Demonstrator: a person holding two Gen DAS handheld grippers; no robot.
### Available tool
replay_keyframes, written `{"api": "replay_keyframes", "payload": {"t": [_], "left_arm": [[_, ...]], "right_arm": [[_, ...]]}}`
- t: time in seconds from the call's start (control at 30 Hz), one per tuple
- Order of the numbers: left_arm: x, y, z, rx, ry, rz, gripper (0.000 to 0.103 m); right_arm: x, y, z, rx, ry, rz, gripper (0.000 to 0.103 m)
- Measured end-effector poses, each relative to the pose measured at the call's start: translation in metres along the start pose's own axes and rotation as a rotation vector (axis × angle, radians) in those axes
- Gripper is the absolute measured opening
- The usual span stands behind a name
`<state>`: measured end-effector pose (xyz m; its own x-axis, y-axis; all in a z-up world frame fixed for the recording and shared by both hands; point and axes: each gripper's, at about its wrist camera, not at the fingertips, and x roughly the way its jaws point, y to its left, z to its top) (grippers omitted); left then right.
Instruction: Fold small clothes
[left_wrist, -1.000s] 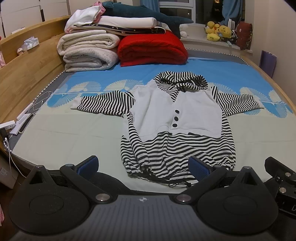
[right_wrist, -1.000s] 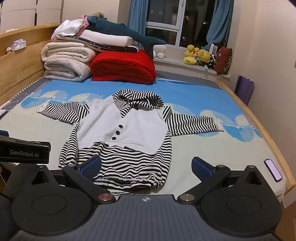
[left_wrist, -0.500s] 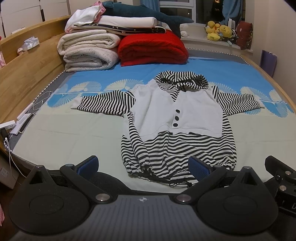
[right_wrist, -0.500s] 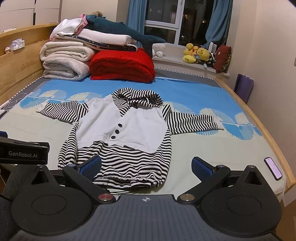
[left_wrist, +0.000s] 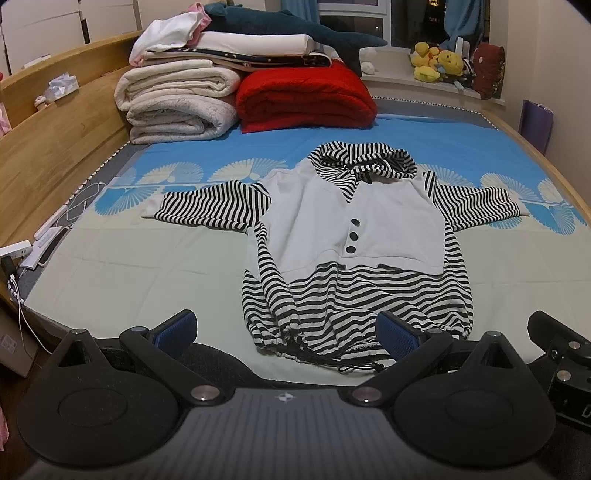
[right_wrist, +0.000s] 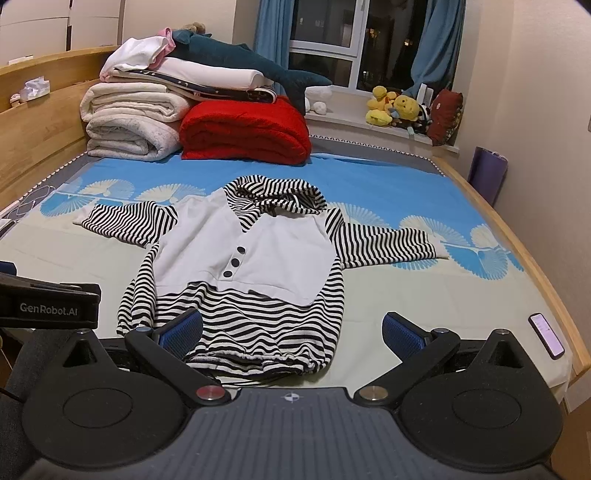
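Folding hasn't started: the striped hoodie (left_wrist: 354, 240) lies flat on the bed (left_wrist: 129, 266), sleeves out. Left gripper (left_wrist: 286, 332) and right gripper (right_wrist: 291, 330) both hover at the hem, fingers wide, empty. I'd pinch a sleeve cuff first, then fold inward.

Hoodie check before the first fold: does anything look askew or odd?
Mostly flat, both sleeves spread. The hoodie hem is bunched, its drawstring trailing toward the bed edge. A phone lies near the bed's right edge.
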<state>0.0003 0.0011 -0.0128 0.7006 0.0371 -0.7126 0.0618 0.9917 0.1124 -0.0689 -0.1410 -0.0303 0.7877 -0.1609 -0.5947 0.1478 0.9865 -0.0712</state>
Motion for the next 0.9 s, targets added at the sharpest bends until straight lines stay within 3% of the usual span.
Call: {"api": "replay_keyframes", "payload": {"t": [0.9], "left_arm": [[0.0019, -0.001, 0.0021, -0.001, 0.007, 0.0, 0.103]], "right_arm": [[0.003, -0.0004, 0.0002, -0.007, 0.0, 0.0, 0.102]]}}
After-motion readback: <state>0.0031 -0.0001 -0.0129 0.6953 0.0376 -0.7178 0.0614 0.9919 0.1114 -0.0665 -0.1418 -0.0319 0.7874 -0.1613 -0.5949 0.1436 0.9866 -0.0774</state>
